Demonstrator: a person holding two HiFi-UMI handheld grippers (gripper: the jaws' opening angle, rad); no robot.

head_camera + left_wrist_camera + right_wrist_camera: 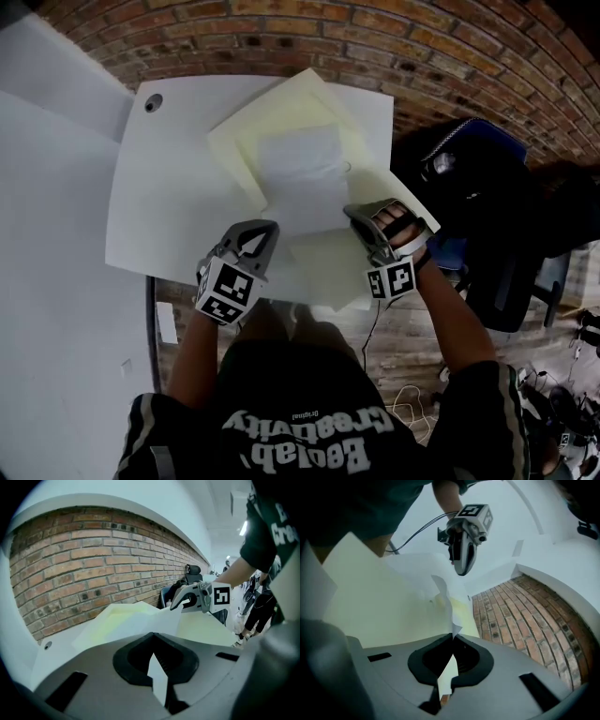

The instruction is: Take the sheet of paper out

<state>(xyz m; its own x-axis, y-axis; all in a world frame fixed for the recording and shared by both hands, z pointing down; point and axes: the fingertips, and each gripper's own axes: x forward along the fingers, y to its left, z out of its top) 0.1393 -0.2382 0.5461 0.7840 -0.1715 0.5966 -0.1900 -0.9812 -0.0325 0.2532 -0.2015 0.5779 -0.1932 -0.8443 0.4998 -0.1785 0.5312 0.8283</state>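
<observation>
A pale yellow folder [281, 108] lies spread on the white table [169, 206], and a white sheet of paper [300, 173] rests on it. At the sheet's near left corner my left gripper [257, 232] is shut. The left gripper view shows a thin white paper edge [158, 677] pinched in the left gripper [153, 641]; I cannot tell whether it belongs to the sheet or to the folder. My right gripper [362, 218] is shut at the sheet's near right corner. In the right gripper view the right gripper [452, 639] grips the sheet's edge [449, 670], which rises crumpled from the jaws.
A brick wall [375, 37] runs behind the table. A cable hole [153, 102] sits in the table's far left corner. A dark bag and chair [487, 187] stand to the right. Cables [403, 403] lie on the wooden floor near the person's legs.
</observation>
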